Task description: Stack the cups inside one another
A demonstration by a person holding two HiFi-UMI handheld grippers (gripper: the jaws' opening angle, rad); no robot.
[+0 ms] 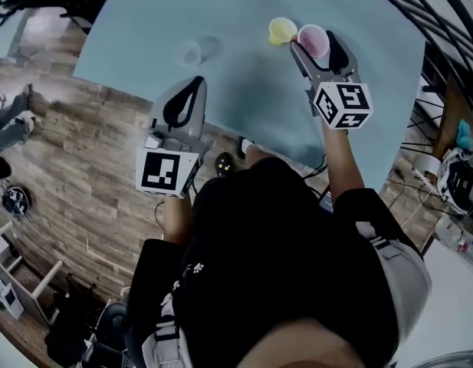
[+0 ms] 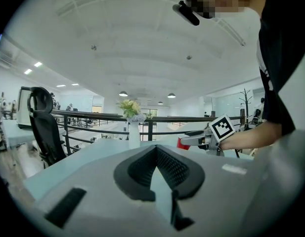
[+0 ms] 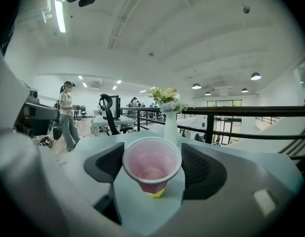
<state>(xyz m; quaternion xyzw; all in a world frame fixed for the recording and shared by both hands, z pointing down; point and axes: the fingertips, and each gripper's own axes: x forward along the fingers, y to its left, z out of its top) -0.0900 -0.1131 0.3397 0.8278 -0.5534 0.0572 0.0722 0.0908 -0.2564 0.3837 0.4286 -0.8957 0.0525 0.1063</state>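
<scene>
A pink cup (image 1: 313, 40) sits between the jaws of my right gripper (image 1: 316, 46), which is shut on it above the far part of the pale blue table (image 1: 251, 90). In the right gripper view the pink cup (image 3: 152, 163) faces me mouth-first between the dark pads, and a bit of the yellow cup (image 3: 155, 193) shows under its base. The yellow cup (image 1: 281, 31) lies just left of the pink one, touching or nearly so. My left gripper (image 1: 190, 87) hangs over the table's near edge, shut and empty, its pads (image 2: 164, 164) pressed together.
A white vase with flowers (image 3: 169, 122) stands on the table past the cups, and a black railing (image 3: 251, 111) runs behind it. A pale blurred patch (image 1: 192, 52) lies mid-table. An office chair (image 2: 43, 127) stands to the left. A person (image 3: 67, 113) walks far off.
</scene>
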